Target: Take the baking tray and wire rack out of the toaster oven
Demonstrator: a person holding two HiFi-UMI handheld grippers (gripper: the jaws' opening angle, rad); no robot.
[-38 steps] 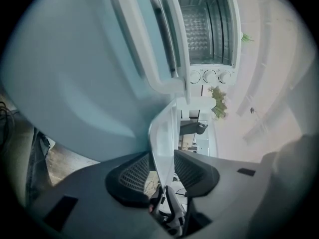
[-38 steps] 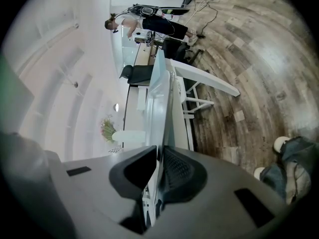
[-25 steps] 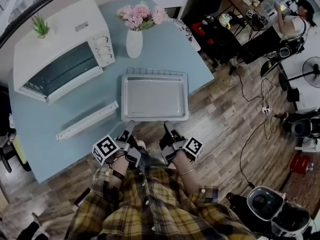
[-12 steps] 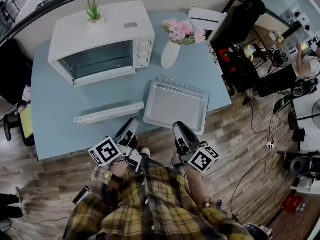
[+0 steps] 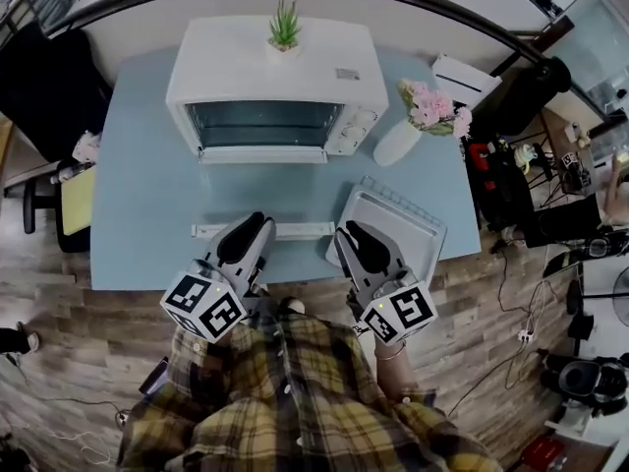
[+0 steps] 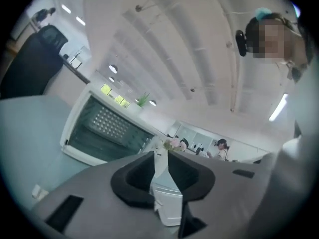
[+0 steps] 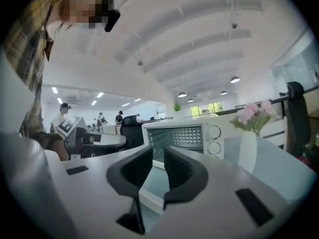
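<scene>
Looks finished, with the shallow silver metal baking tray atop the wire rack on the pale blue table just beyond the narrowly parted, empty right gripper, the left gripper closing on nothing.

Blue table on wood floor. White vase upright at far right of the table, pink flowers in it. White strip lies flat near the near edge. Small green plant far centre. Black chair far left; yellow seat just beside the left edge; white chair far right.
</scene>
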